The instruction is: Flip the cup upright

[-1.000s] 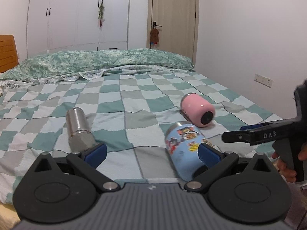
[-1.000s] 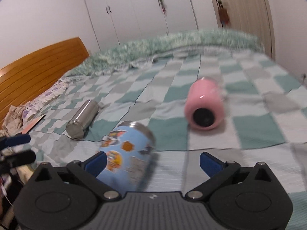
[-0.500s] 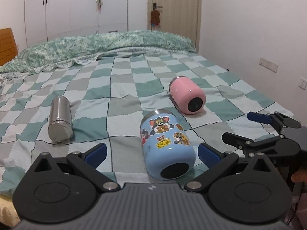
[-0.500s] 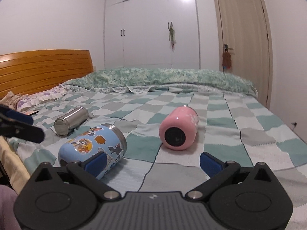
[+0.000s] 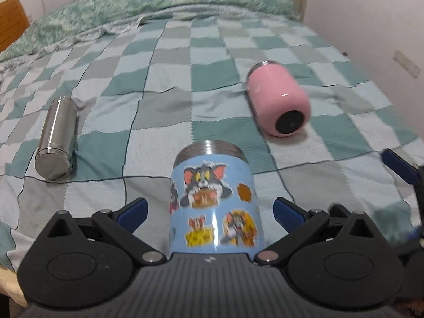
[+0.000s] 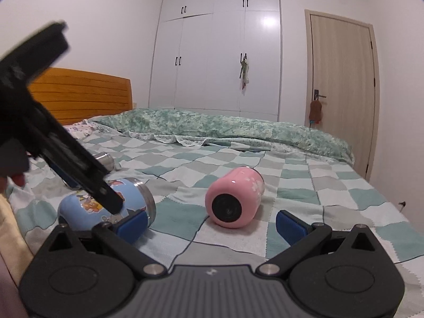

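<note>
Checkered green bedspread (image 6: 304, 185), orange wooden headboard (image 6: 84, 95), white wardrobe (image 6: 220, 53), beige door (image 6: 341, 92), white walls (image 6: 106, 21)

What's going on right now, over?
Left hand-held gripper open, straddling the blue cartoon cup, which lies on its side. Right hand-held gripper open, empty. Nothing blocking.

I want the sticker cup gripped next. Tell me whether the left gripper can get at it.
Probably yes. The blue sticker cup lies on its side between the open jaws of the left gripper, with nothing between them.

Sticker-covered blue cup (image 5: 214, 201), pink cup (image 5: 278, 100), green-checked bedspread (image 5: 164, 84).
</note>
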Demonstrator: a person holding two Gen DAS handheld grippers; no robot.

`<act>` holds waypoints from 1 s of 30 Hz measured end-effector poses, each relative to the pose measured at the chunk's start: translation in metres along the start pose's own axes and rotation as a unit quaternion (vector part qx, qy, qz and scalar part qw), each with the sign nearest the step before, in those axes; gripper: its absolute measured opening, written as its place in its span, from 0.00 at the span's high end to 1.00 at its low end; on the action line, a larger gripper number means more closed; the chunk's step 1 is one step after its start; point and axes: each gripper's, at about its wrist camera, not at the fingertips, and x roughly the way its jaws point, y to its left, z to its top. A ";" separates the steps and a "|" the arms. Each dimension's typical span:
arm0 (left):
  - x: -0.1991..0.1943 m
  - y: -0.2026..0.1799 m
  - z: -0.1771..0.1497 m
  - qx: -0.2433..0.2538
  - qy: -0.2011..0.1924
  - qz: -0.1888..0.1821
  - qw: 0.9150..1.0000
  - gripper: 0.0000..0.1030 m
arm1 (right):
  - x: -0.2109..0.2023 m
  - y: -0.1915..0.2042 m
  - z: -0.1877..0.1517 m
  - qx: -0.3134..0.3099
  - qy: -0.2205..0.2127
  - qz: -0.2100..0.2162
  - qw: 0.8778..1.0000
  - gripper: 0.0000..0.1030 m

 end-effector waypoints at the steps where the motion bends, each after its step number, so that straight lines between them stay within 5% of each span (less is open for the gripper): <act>1: 0.005 0.000 0.003 -0.003 0.007 0.005 1.000 0.00 | 0.002 -0.002 0.000 0.004 0.002 0.005 1.000 0.00; 8: 0.039 -0.001 0.017 -0.024 0.082 -0.004 0.996 0.04 | 0.015 -0.010 -0.003 0.020 0.018 0.019 0.999 0.00; 11: 0.054 -0.003 0.012 -0.029 0.123 -0.003 0.992 0.18 | 0.017 -0.009 -0.004 0.023 0.020 0.022 0.999 0.00; 25: 0.024 0.002 -0.007 -0.022 0.052 -0.035 0.998 0.19 | 0.005 -0.015 -0.007 0.046 -0.009 0.001 0.999 0.00; 30: -0.005 0.003 -0.008 -0.014 -0.014 -0.058 0.998 0.18 | -0.007 -0.019 -0.007 0.062 -0.034 -0.016 0.997 0.00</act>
